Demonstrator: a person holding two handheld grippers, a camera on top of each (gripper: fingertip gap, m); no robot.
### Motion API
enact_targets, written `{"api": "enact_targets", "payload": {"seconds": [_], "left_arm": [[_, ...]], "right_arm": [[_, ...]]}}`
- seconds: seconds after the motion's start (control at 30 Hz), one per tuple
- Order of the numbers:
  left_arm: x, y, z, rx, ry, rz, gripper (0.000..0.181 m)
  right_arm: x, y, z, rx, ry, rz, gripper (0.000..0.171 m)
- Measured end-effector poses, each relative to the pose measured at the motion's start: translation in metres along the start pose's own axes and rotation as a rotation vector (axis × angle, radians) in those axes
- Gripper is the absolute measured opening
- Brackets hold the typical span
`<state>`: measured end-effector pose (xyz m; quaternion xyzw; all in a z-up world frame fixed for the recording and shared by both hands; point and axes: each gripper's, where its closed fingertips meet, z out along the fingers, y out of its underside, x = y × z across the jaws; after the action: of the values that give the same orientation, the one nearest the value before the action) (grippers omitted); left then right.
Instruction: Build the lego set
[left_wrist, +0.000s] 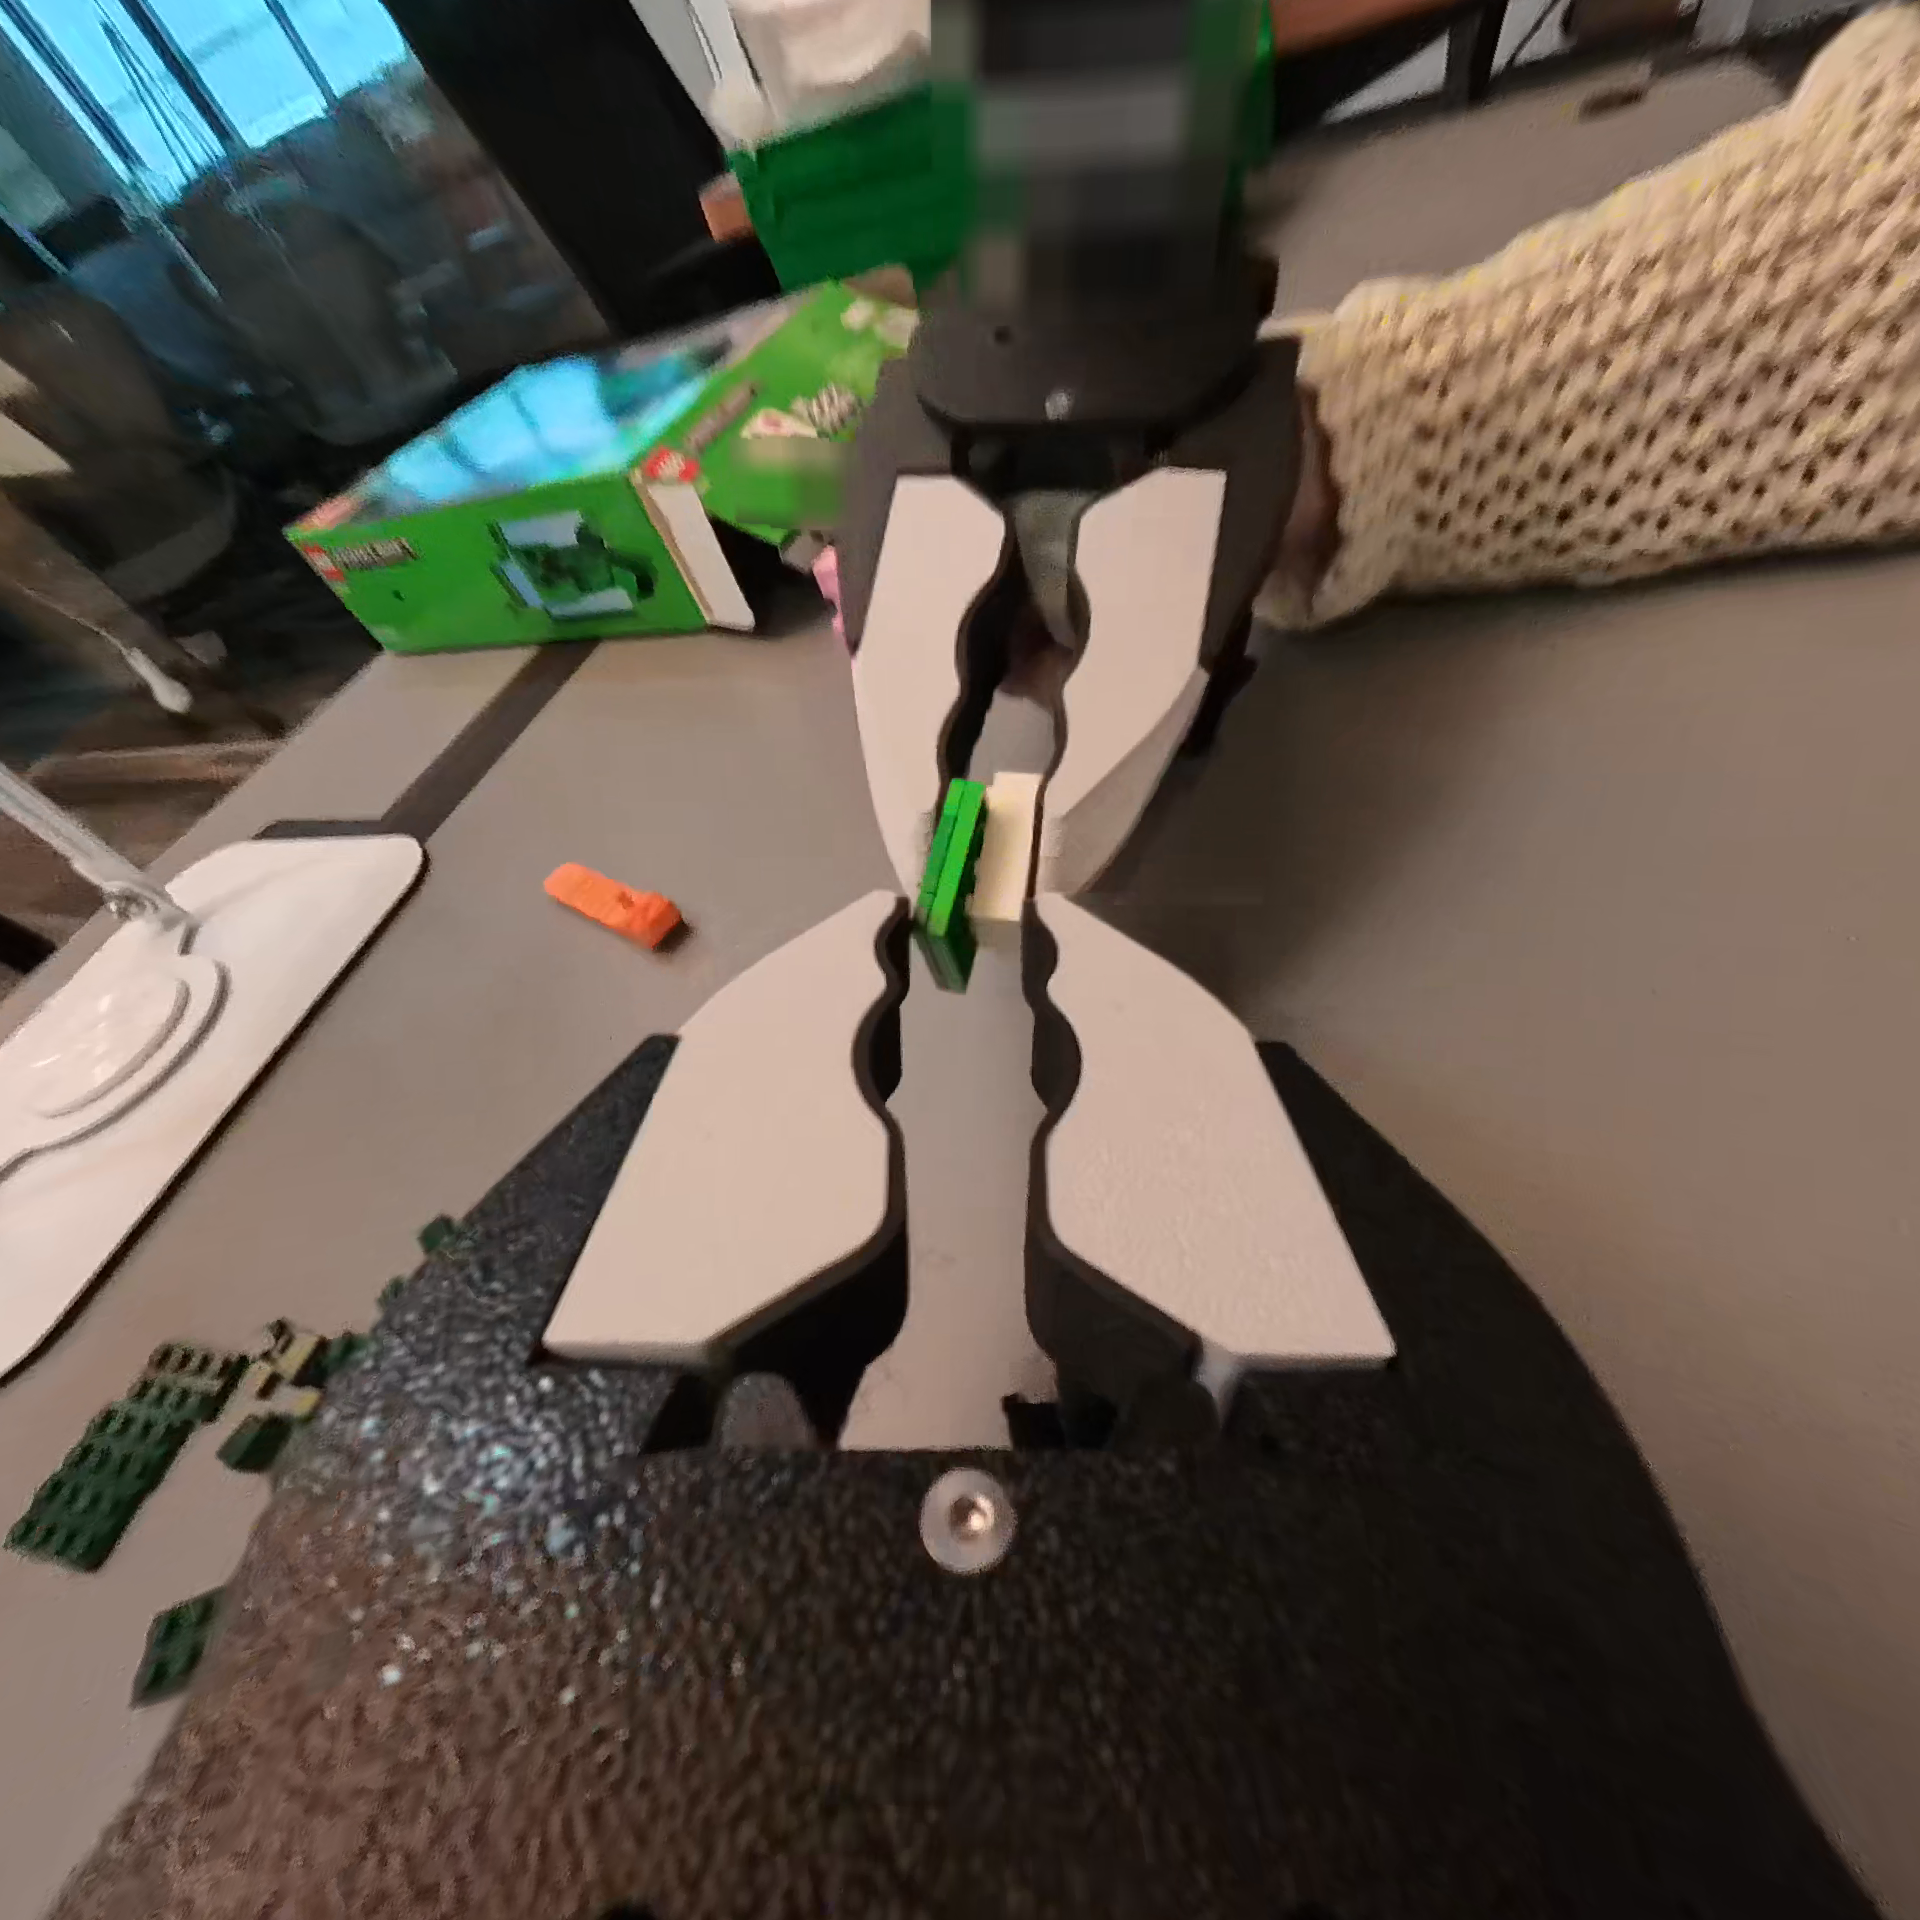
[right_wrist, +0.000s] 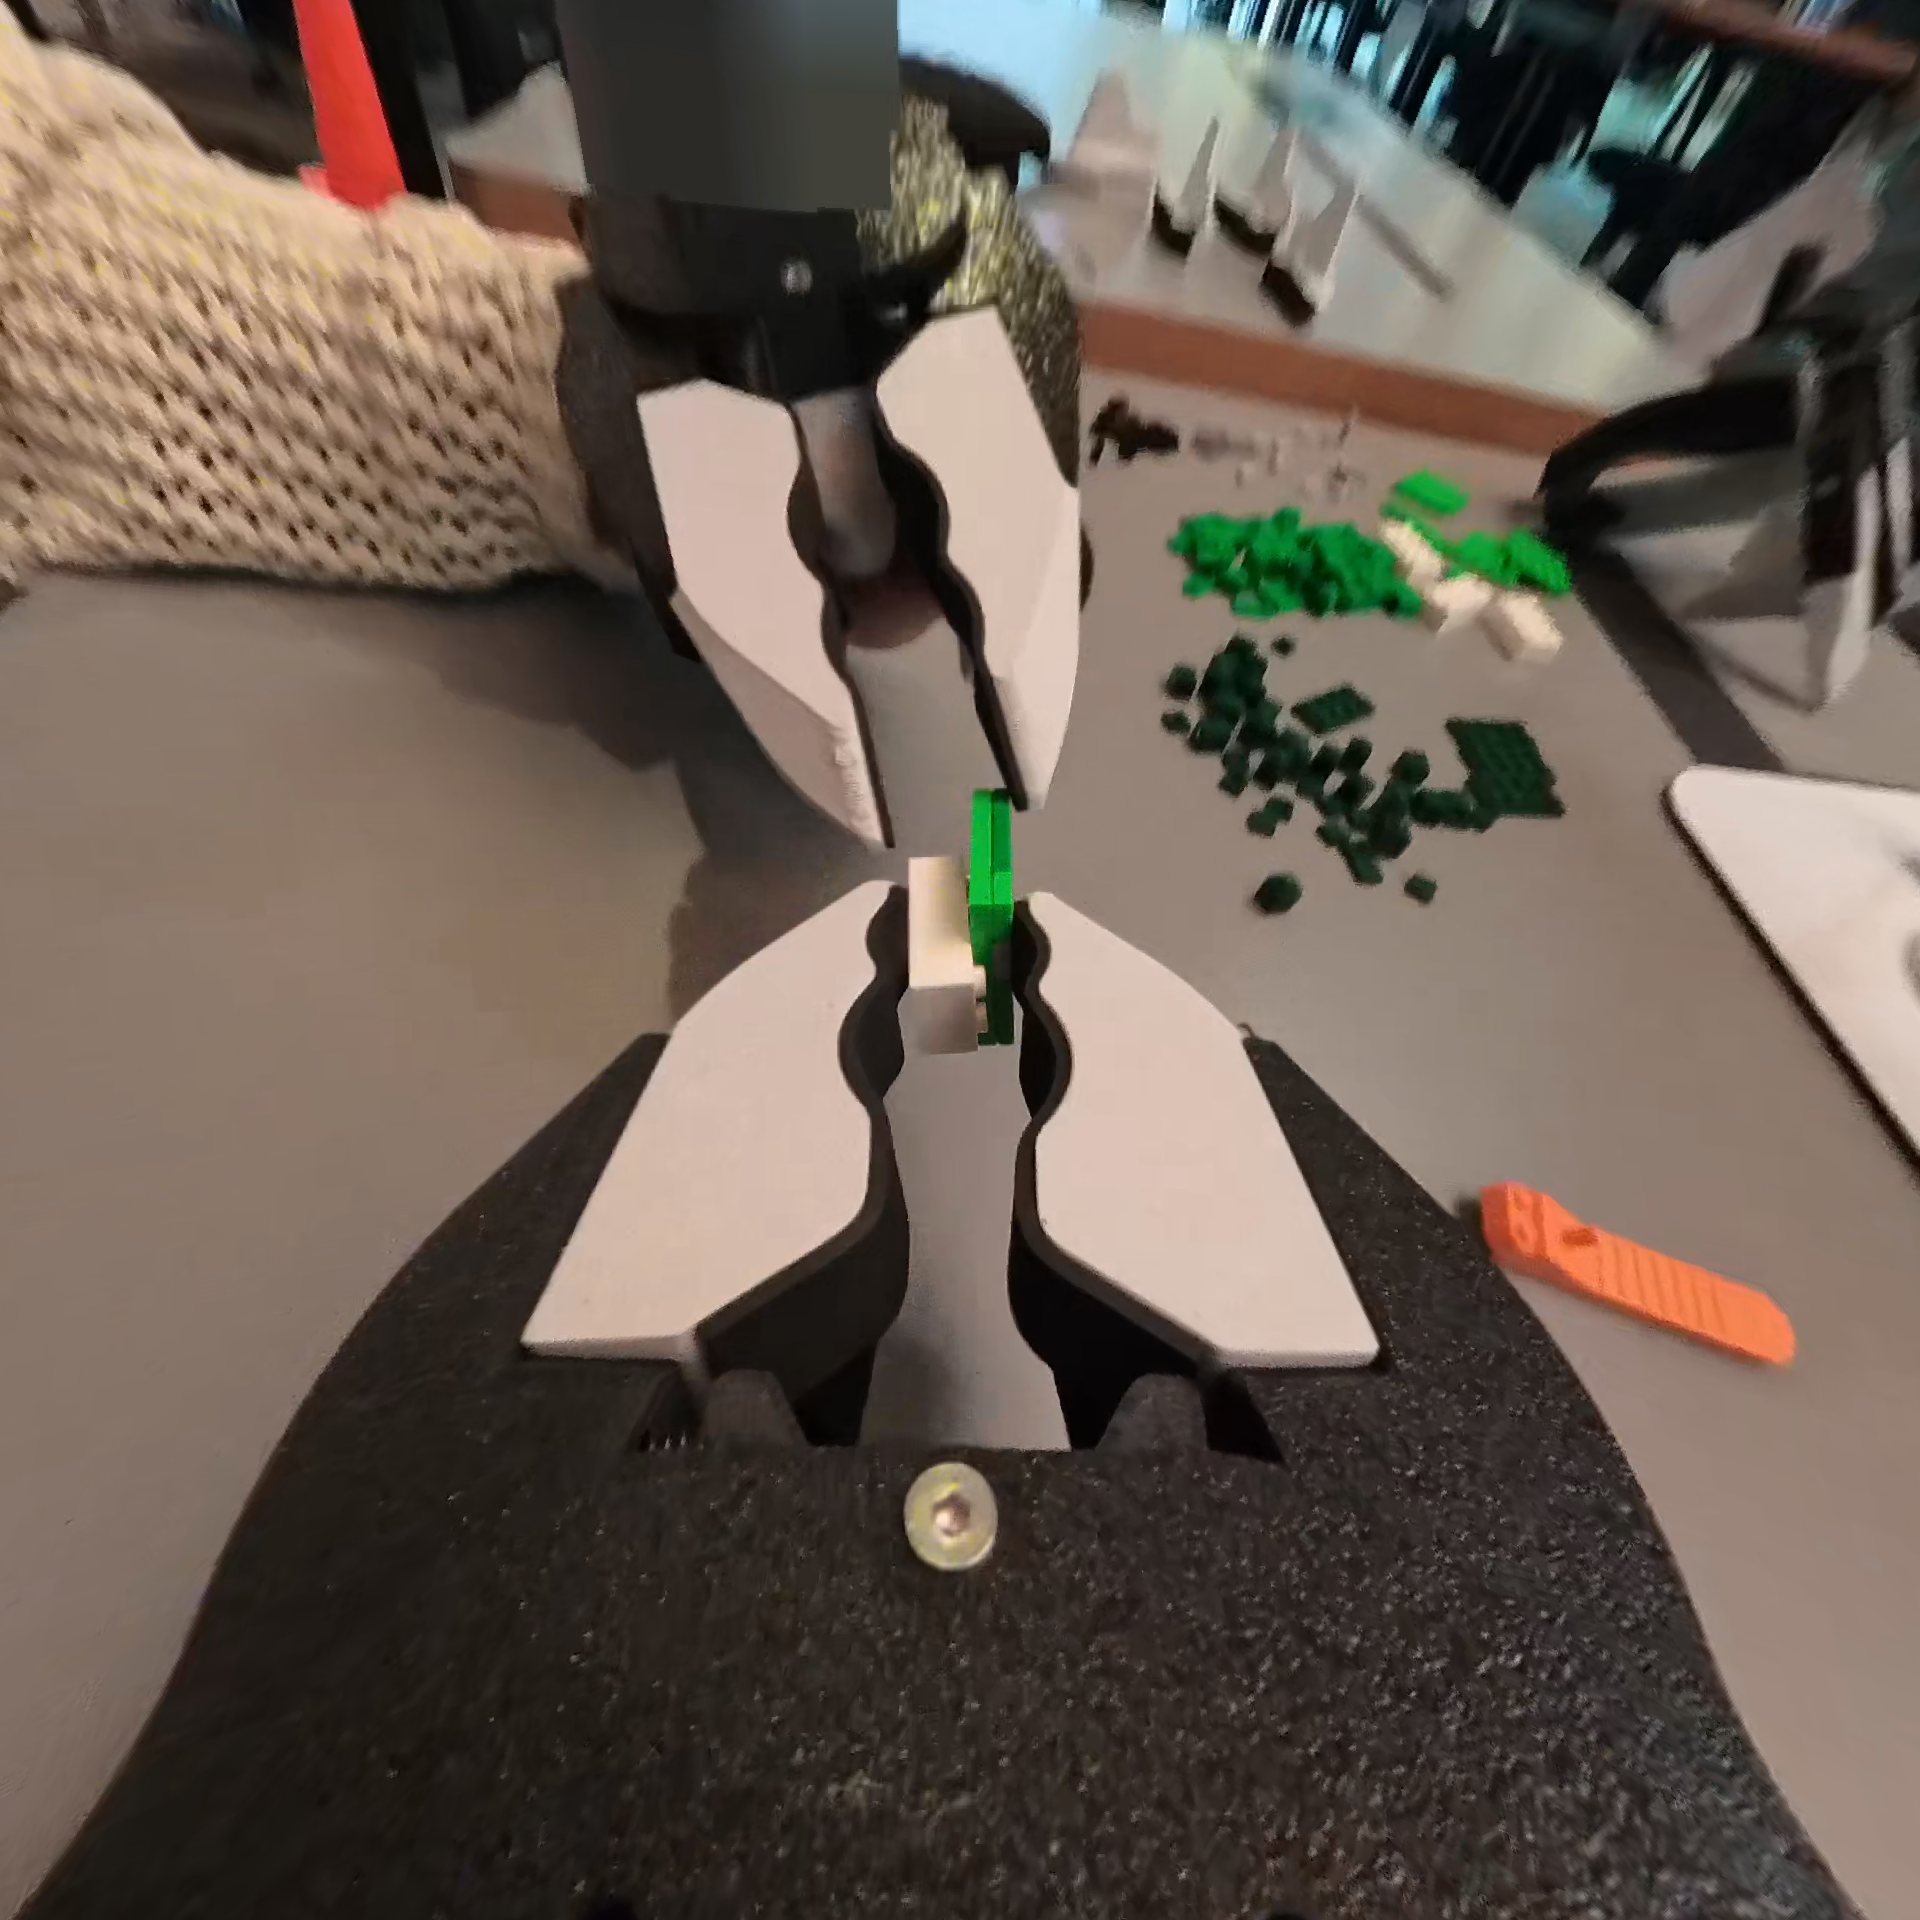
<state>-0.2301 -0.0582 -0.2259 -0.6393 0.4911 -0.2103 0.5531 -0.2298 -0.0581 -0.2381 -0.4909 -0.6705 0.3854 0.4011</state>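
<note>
- My left tongs (left_wrist: 961, 914) and right tongs (right_wrist: 951, 914) both clamped the small bright-green-and-white plastic brick stack (right_wrist: 961, 951) above the grey table (right_wrist: 312, 831).
- Loose dark-green brick piles (right_wrist: 1351, 769) suggested most building remained.

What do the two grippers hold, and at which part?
Both pinch one joined green-and-white brick piece: the left gripper at one end, the right gripper at the opposite end.
</note>
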Motion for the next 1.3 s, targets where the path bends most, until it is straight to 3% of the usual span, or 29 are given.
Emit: {"api": "enact_targets", "payload": {"seconds": [0.07, 0.33, 0.57, 0.83, 0.9, 1.1, 1.13, 1.2, 1.3], "left_arm": [[-0.001, 0.010, 0.002, -0.058, 0.004, -0.008, 0.007], [0.002, 0.017, 0.003, -0.097, 0.025, 0.010, 0.006], [-0.008, -0.003, -0.005, 0.051, -0.007, -0.067, 0.005], [-0.015, -0.010, -0.013, 0.132, -0.006, -0.140, 0.005], [-0.014, -0.010, -0.012, 0.131, -0.001, -0.137, 0.005], [-0.014, -0.010, -0.011, 0.126, -0.002, -0.145, 0.006], [-0.015, -0.012, -0.011, 0.141, -0.012, -0.153, 0.007], [-0.017, -0.015, -0.011, 0.149, -0.040, -0.143, 0.032], [-0.010, -0.012, -0.005, 0.087, -0.039, -0.077, 0.035]], "right_arm": [[-0.004, 0.009, 0.004, -0.072, -0.032, 0.015, 0.018], [-0.007, 0.014, 0.006, -0.091, -0.051, 0.023, 0.018], [0.001, 0.002, 0.003, 0.006, -0.005, 0.034, 0.030], [0.007, -0.023, -0.017, 0.192, -0.010, 0.074, 0.026], [0.007, -0.024, -0.020, 0.198, -0.013, 0.063, 0.016], [0.006, -0.023, -0.020, 0.170, 0.006, 0.009, 0.015], [0.007, -0.023, -0.020, 0.176, 0.013, 0.004, 0.015], [0.008, -0.025, -0.021, 0.175, 0.026, -0.014, 0.015], [0.006, -0.025, -0.019, 0.162, 0.034, -0.040, 0.015]]}}
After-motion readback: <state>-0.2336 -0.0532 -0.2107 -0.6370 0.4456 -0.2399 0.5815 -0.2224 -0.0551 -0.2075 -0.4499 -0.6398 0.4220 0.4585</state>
